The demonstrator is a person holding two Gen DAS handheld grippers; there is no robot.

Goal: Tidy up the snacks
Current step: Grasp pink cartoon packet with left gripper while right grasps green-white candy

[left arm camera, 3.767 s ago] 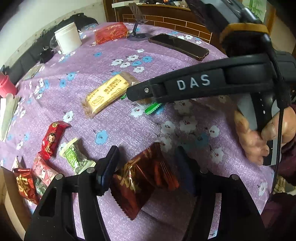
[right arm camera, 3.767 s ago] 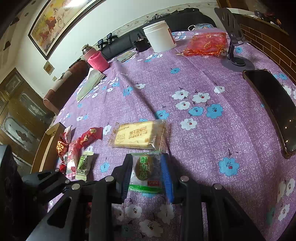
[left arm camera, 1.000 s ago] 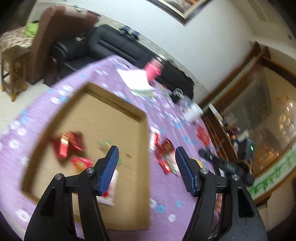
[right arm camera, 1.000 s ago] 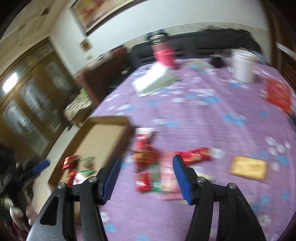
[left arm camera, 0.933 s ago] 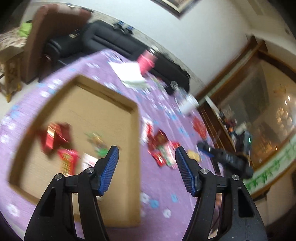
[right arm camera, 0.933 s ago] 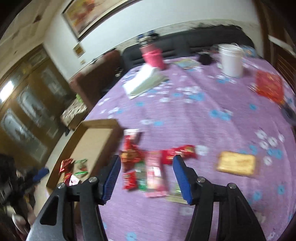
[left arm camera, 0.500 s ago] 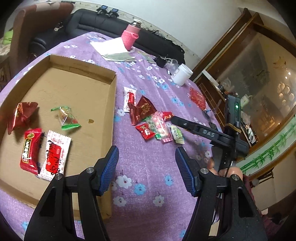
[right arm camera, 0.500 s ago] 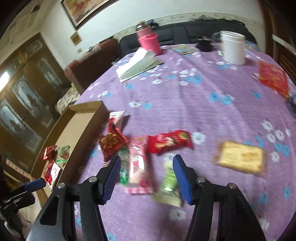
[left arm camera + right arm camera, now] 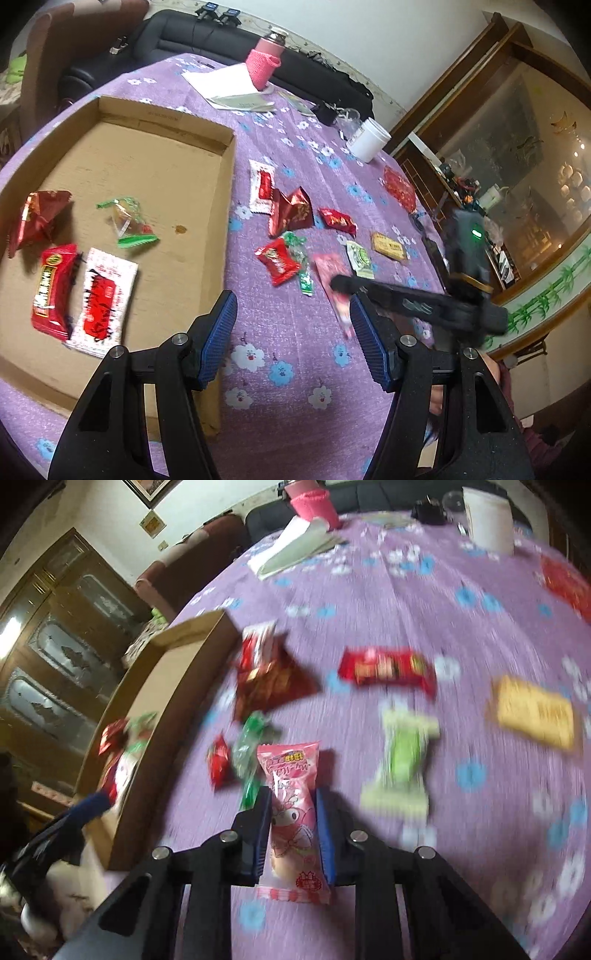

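Note:
My right gripper (image 9: 293,805) is shut on a pink snack packet (image 9: 291,812) just above the purple tablecloth; it also shows in the left wrist view (image 9: 334,282), blurred. My left gripper (image 9: 293,325) is open and empty above the table, beside the right wall of a shallow cardboard box (image 9: 227,206). The box holds several snacks, among them a red bar (image 9: 51,286) and a white-and-red packet (image 9: 101,295). Several loose snacks lie on the cloth: a dark red pouch (image 9: 273,683), a red bar (image 9: 388,670), a green packet (image 9: 402,760) and a yellow biscuit pack (image 9: 535,710).
At the far side of the table stand a pink-sleeved bottle (image 9: 264,66), a folded paper (image 9: 229,86), a white jar (image 9: 369,140) and a red bag (image 9: 399,186). A black sofa (image 9: 184,29) lies beyond the table.
My right gripper has dropped to the loose snacks and shut on the pink packet. My left gripper, which carried a dark red pouch earlier, is empty and has drawn a little nearer the table.

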